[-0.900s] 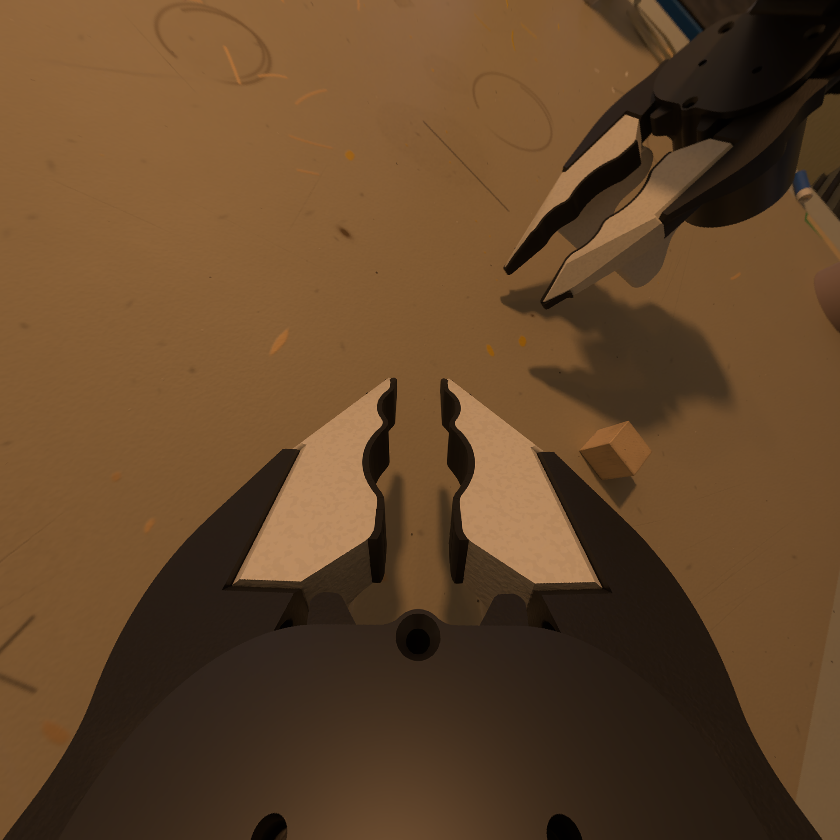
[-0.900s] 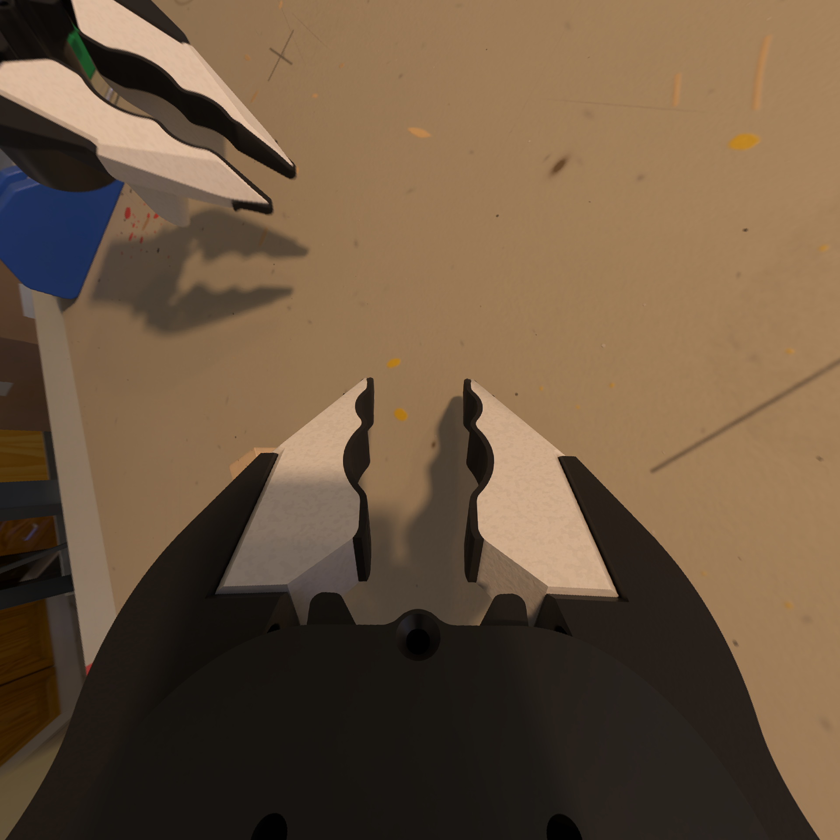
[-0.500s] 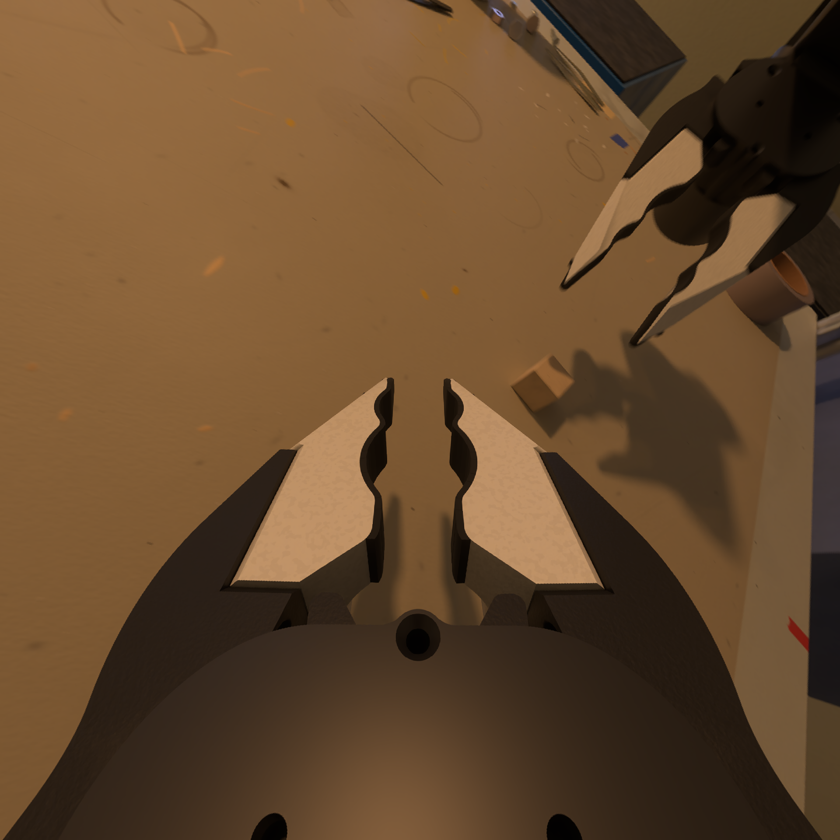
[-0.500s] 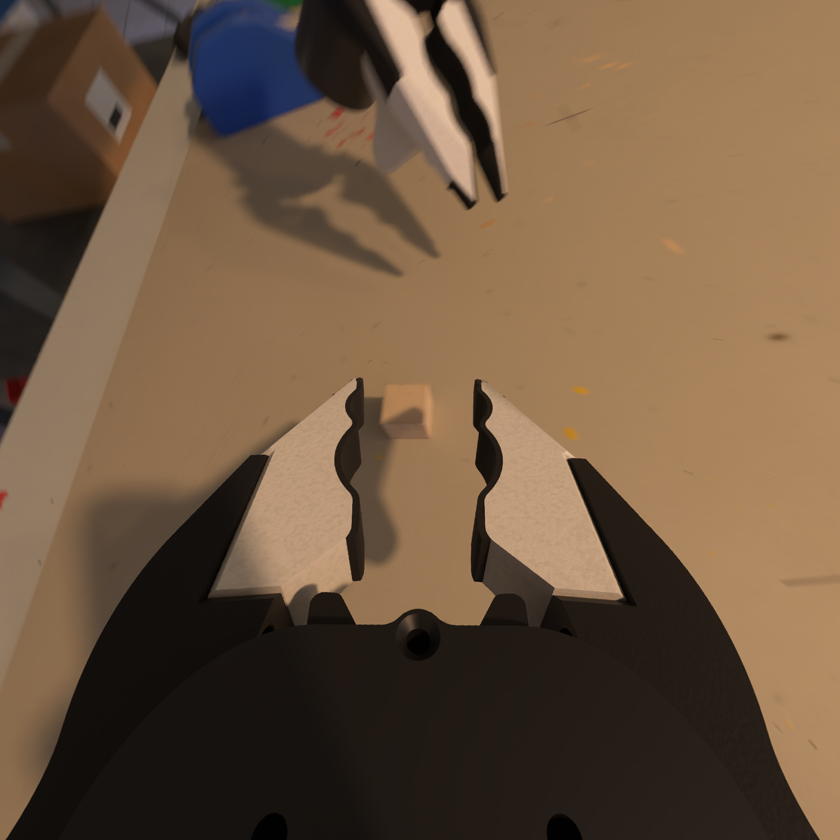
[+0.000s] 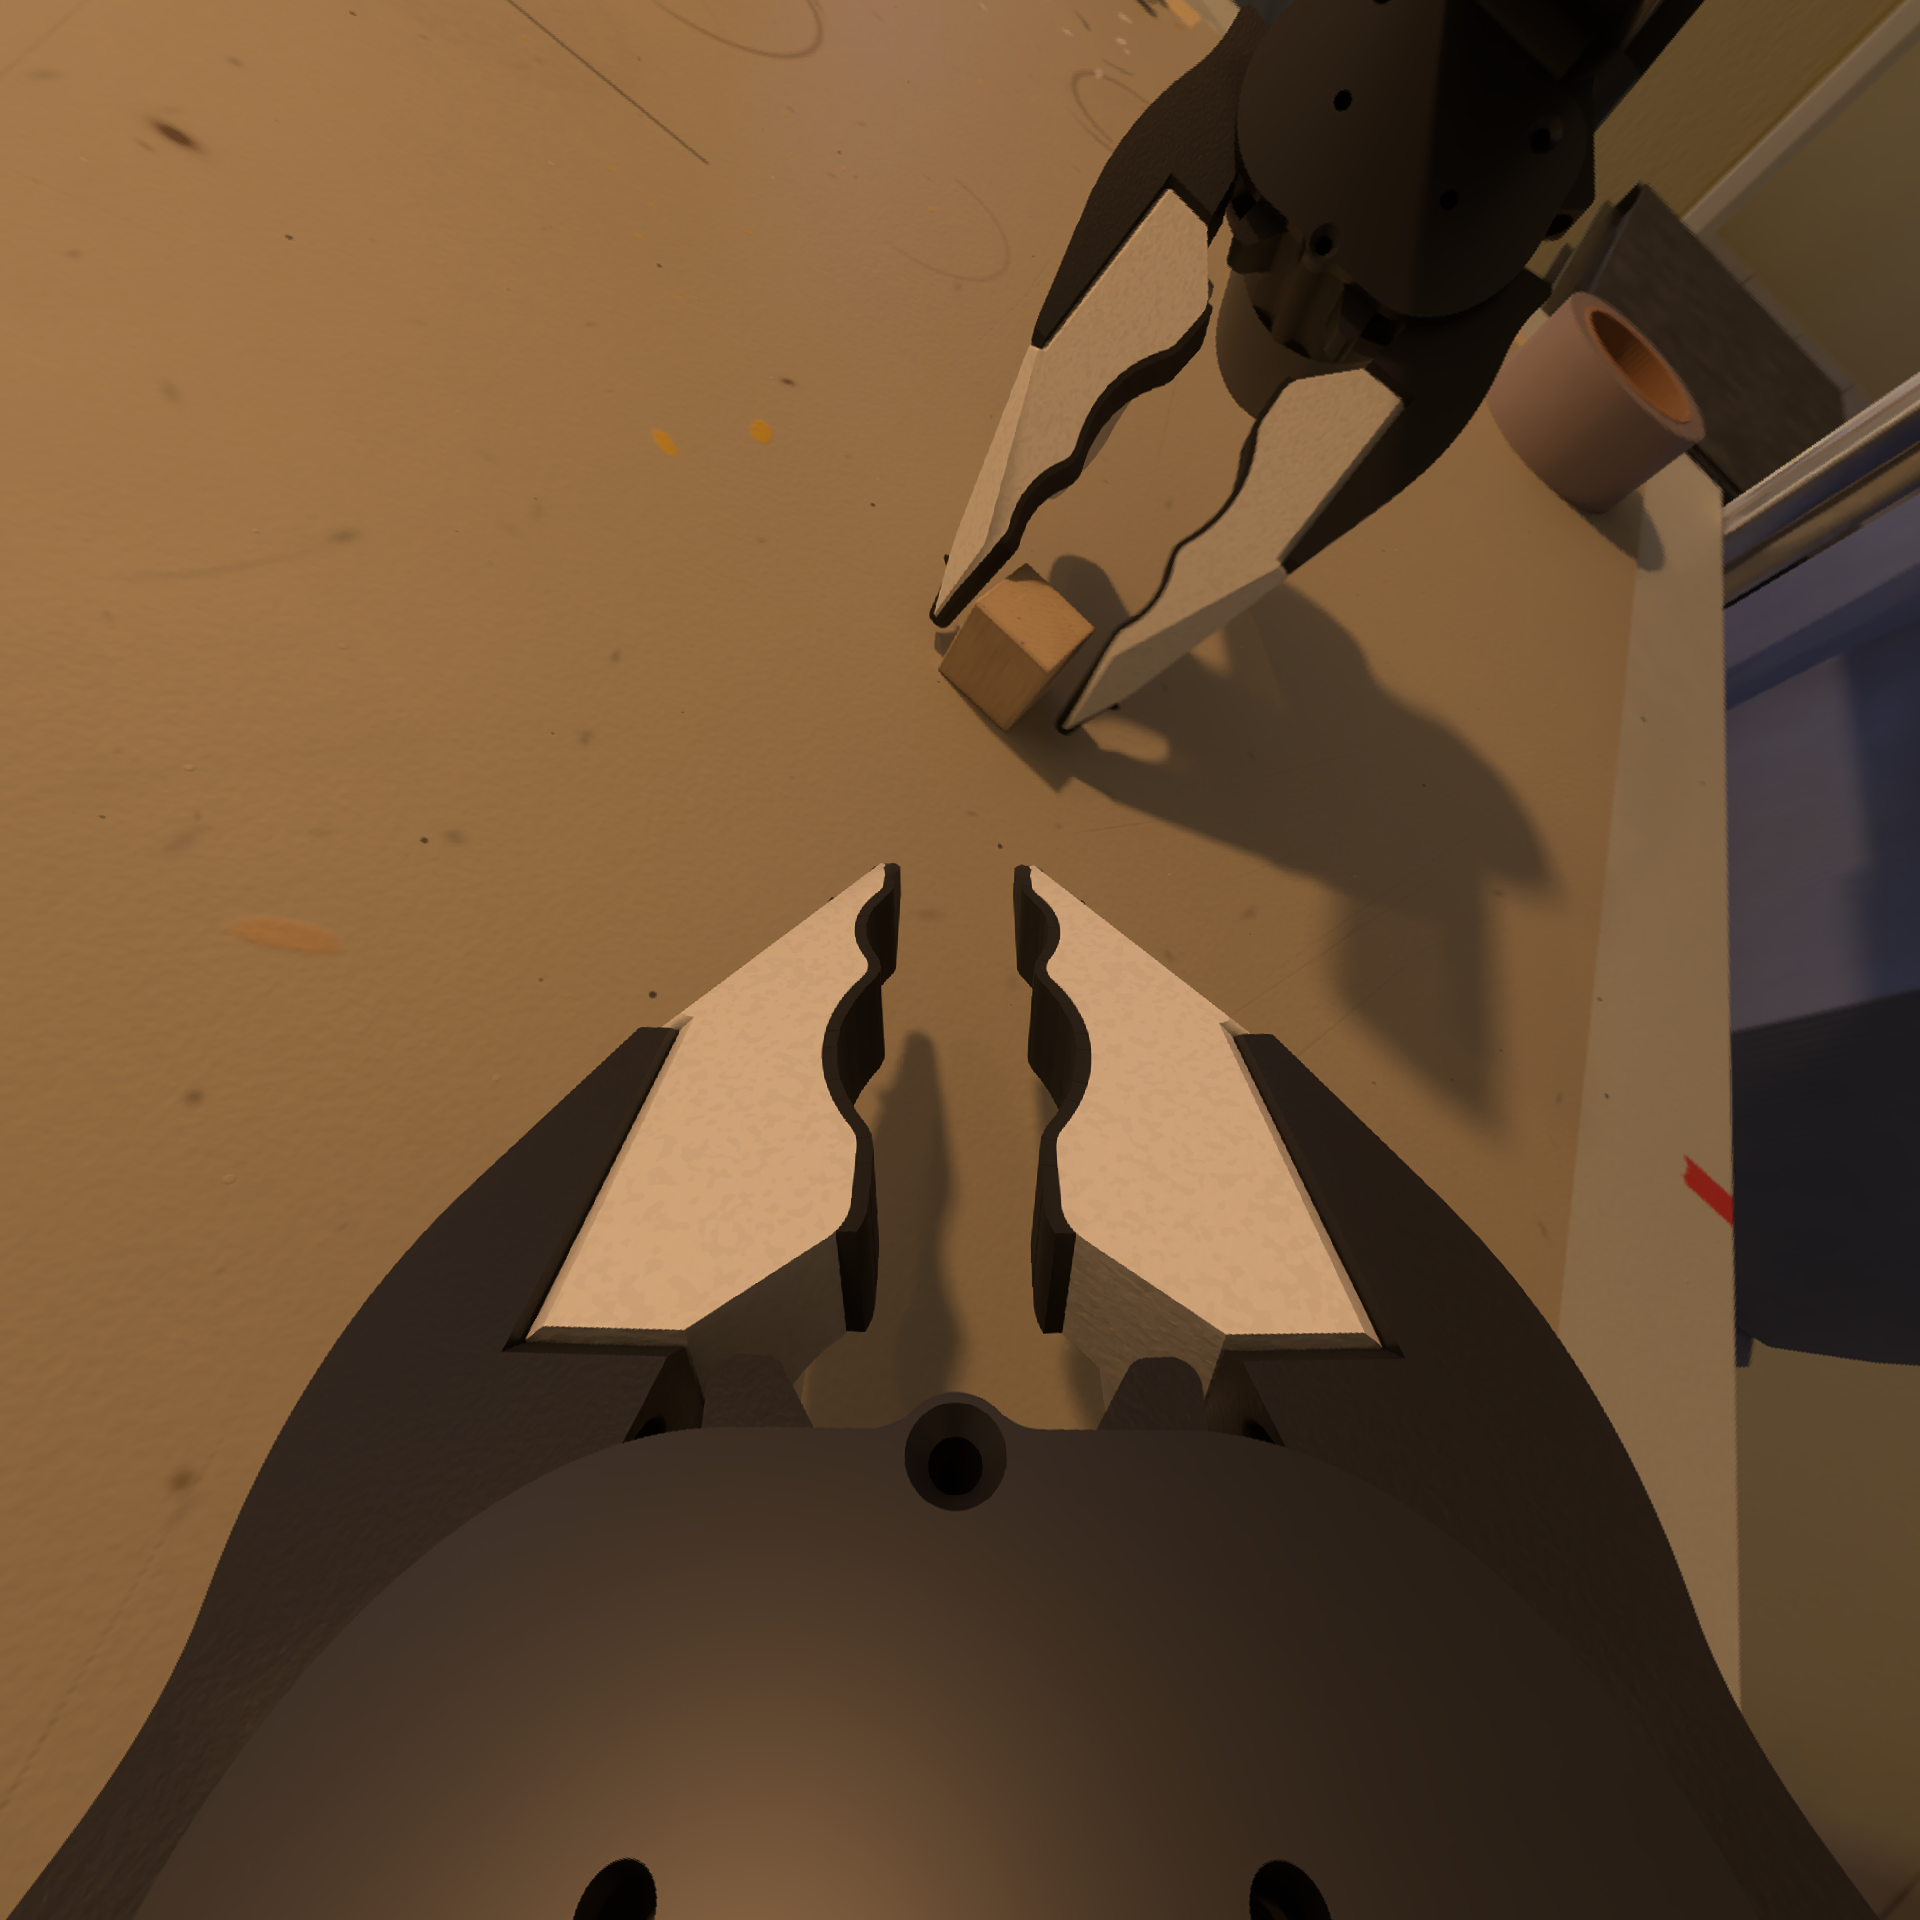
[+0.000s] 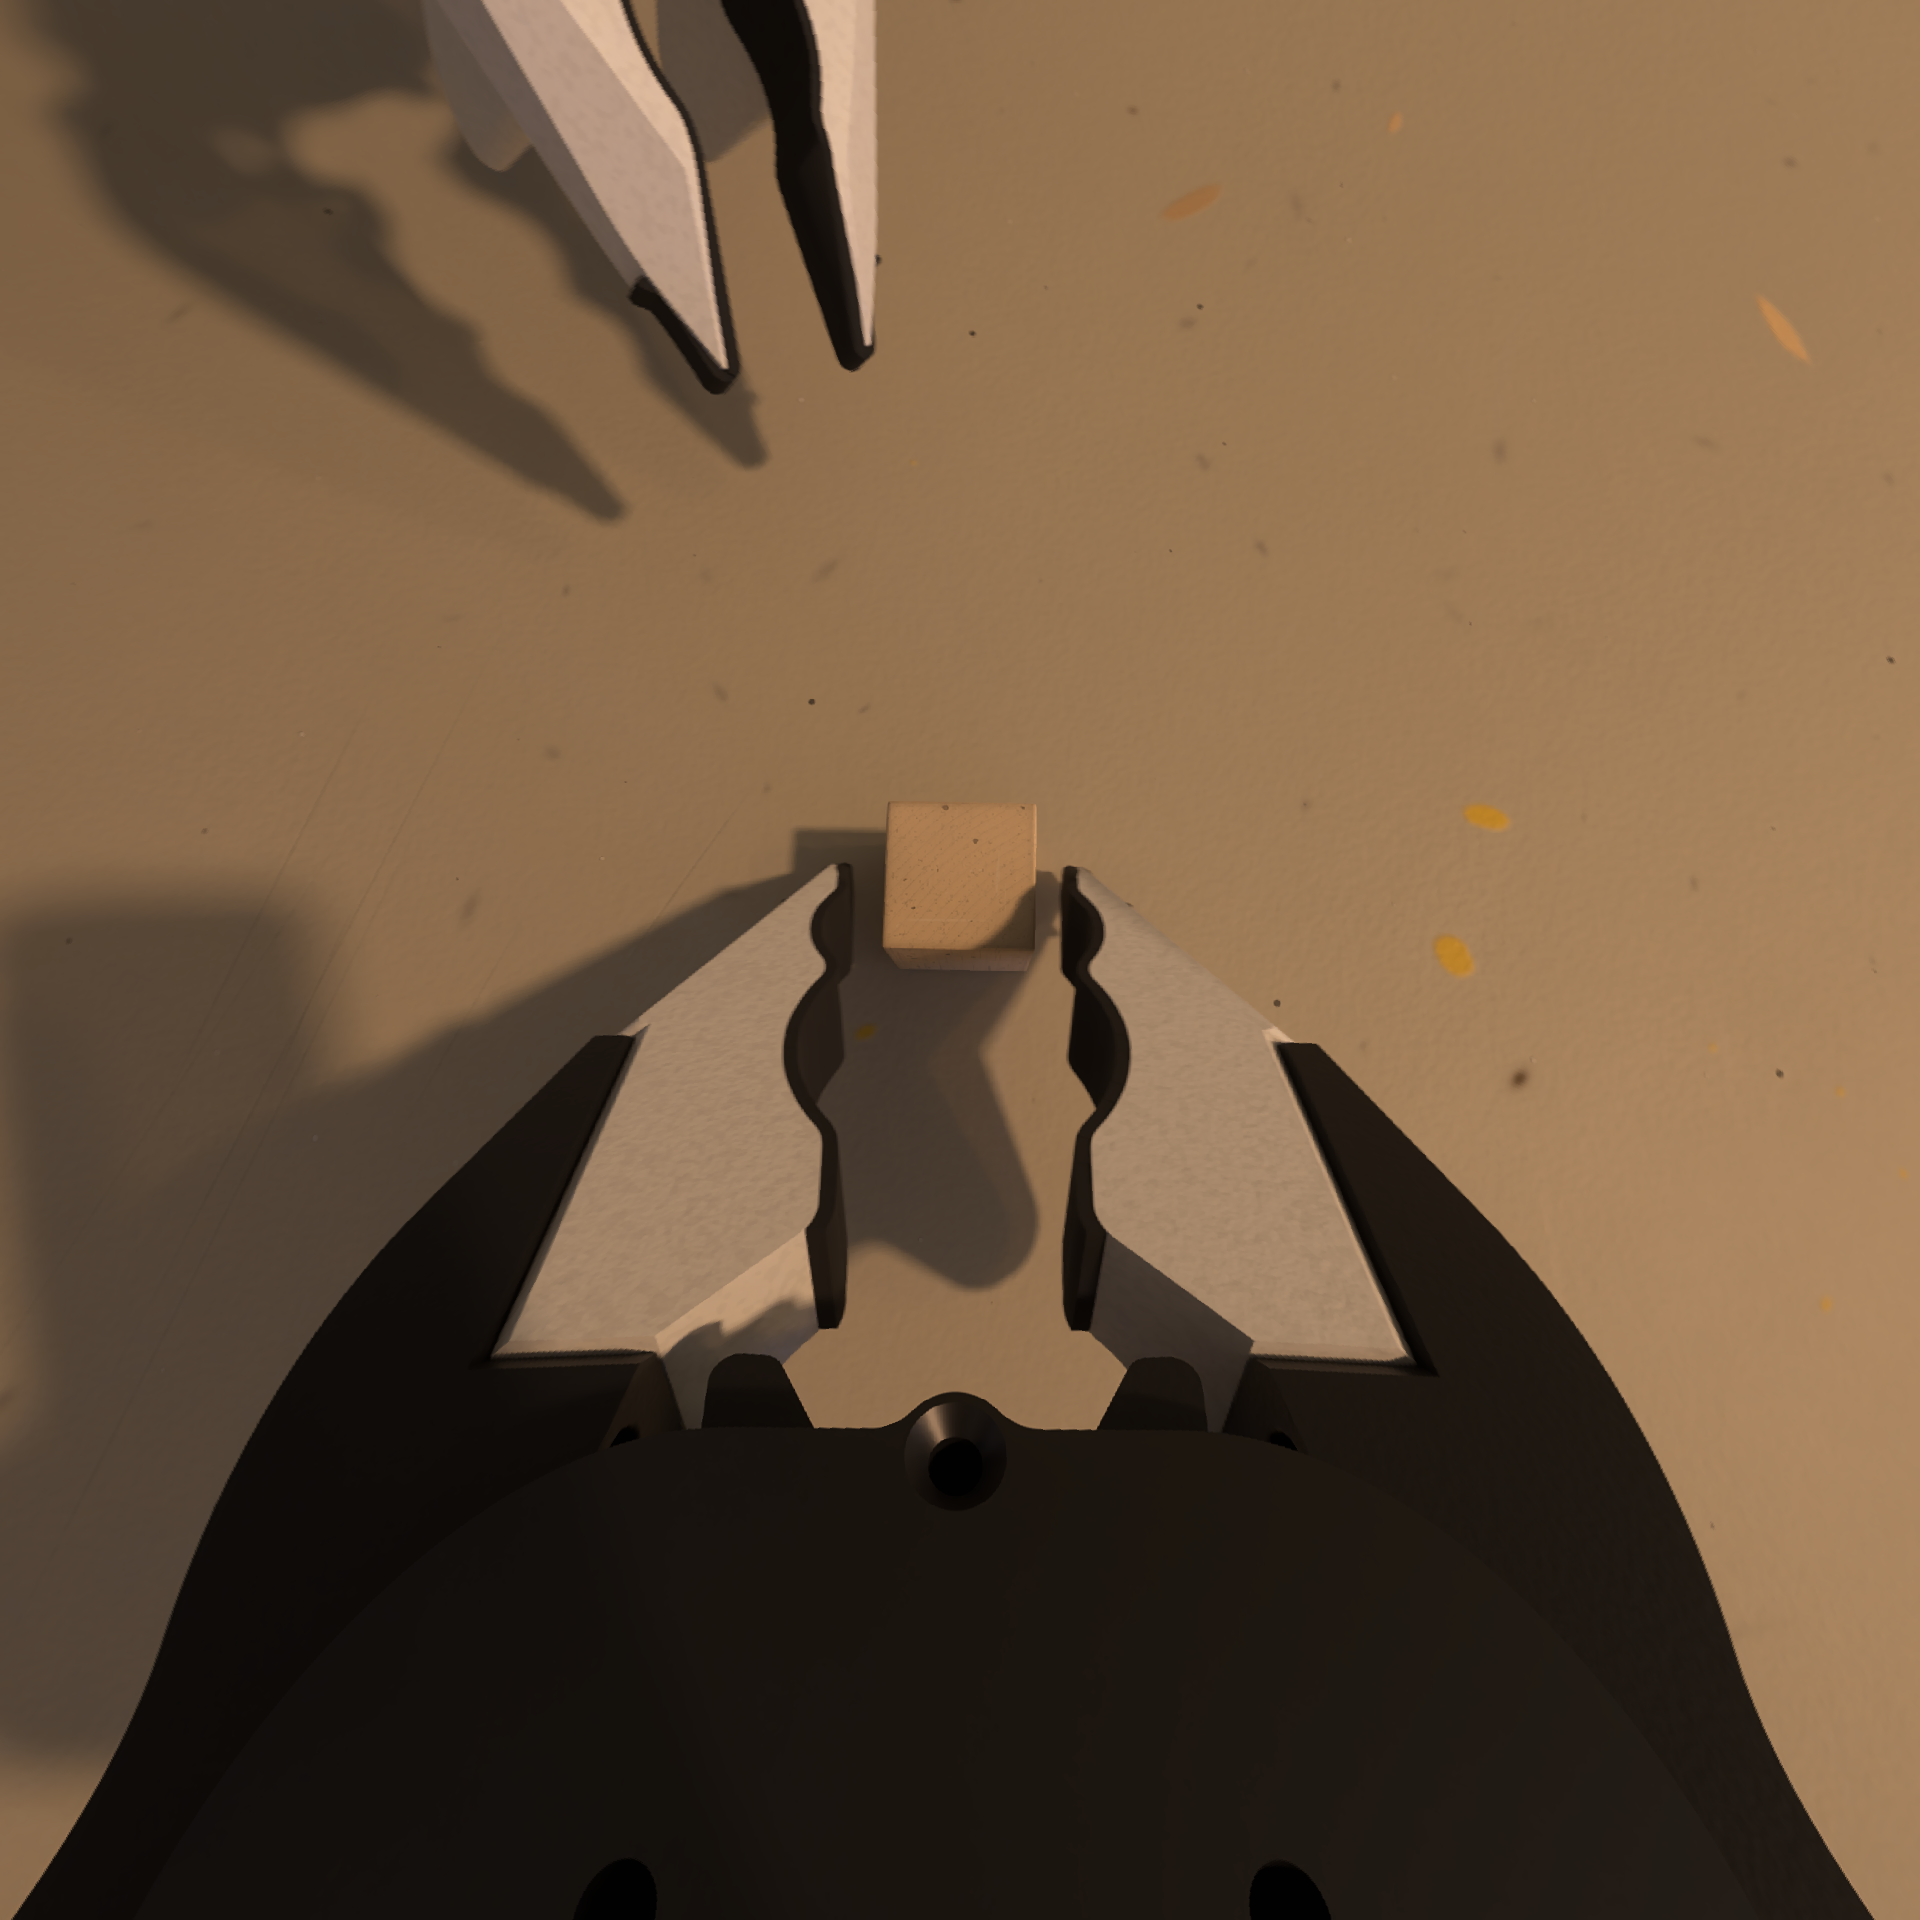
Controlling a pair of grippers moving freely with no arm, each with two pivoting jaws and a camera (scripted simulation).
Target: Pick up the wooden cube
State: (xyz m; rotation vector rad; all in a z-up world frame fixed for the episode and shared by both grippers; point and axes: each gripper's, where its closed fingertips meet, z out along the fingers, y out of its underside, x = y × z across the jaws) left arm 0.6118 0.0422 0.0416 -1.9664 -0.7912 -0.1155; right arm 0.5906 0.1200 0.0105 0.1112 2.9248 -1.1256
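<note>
The small wooden cube (image 6: 961, 886) rests on the brown tabletop, right between the tips of my right gripper (image 6: 956, 881). The right gripper is open, its jaws on either side of the cube with a small gap on each side. In the left wrist view the cube (image 5: 1016, 646) shows between the right gripper's (image 5: 1006, 667) fingertips, low at the table. My left gripper (image 5: 956, 878) is open a little and empty, hovering short of the cube; it also shows at the top of the right wrist view (image 6: 784, 366).
A brown cup (image 5: 1590, 407) lies near the table's right edge (image 5: 1652, 935), beyond the right gripper. The tabletop (image 5: 416, 623) is scratched and flecked with paint.
My right gripper has come down around the cube, which now sits between its tips. The left gripper has turned toward the cube; its opening is unchanged.
</note>
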